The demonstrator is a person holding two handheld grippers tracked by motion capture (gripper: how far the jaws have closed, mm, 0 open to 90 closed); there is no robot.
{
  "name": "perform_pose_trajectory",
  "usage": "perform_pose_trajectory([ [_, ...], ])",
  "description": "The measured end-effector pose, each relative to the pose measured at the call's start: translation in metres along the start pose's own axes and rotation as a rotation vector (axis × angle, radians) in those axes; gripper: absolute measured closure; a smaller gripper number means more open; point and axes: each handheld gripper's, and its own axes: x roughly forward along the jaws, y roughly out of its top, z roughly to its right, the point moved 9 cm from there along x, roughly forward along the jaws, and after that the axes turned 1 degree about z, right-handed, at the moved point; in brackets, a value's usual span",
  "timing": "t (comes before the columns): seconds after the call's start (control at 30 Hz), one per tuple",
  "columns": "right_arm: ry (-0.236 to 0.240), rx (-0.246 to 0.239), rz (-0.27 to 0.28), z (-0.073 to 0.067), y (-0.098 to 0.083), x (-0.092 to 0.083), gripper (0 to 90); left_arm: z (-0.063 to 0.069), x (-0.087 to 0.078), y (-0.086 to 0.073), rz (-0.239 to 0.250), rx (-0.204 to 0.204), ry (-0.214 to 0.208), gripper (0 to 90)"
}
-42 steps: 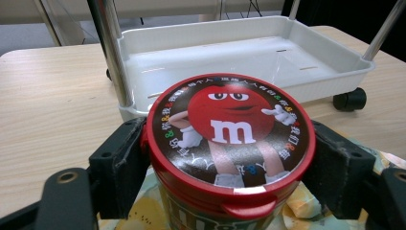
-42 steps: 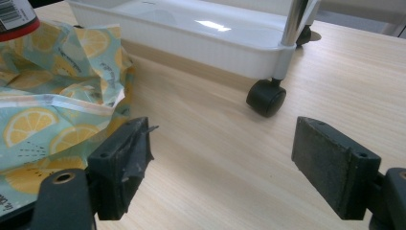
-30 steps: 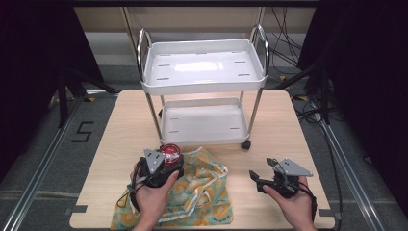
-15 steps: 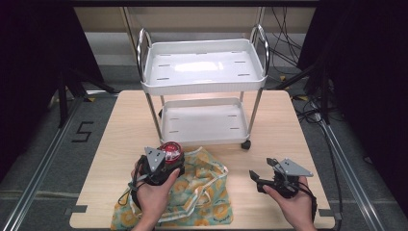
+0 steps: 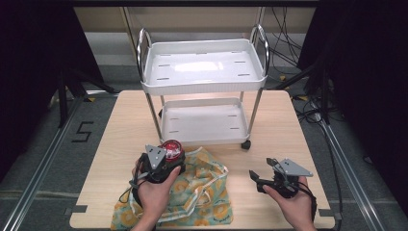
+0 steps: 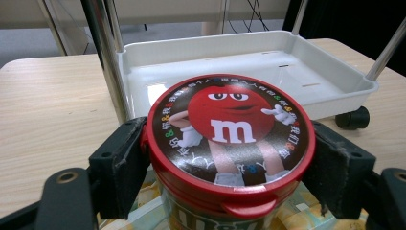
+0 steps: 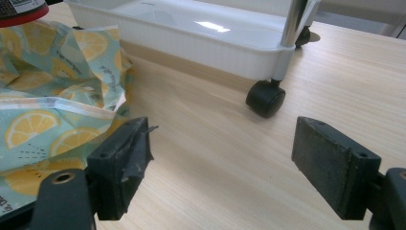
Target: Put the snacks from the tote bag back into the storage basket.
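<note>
Fig.: L gripper (image 6: 230, 158) clamped on red-lidded candy jar (image 6: 229, 129), held over lemon-print bag (image 5: 202, 190), trolley (image 5: 204, 122) at 12 o'clock. R gripper (image 7: 230, 163) jaws apart, idle at 3 o'clock. Step, prob.: carrying jar; next likely needs lift onto lower tray.

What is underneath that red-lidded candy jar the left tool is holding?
Below the red-lidded candy jar, clamped in the left tool, lies a lemon-print cloth bag on the wooden table. Whether the jar's base touches the bag is hidden.
</note>
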Motion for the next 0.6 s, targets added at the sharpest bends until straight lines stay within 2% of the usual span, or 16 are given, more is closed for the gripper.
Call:
perform_pose_trajectory([
  [0.47, -0.004, 0.011, 0.001, -0.0006, 0.0005, -0.0005, 21.9, 0.0006, 0.0051, 0.0017, -0.001, -0.009, 0.009, 22.5],
  [0.6, 0.0, 0.001, 0.001, -0.0001, 0.0001, -0.0002, 22.0, 0.0004, 0.0057, 0.0023, -0.001, -0.006, 0.007, 22.4],
])
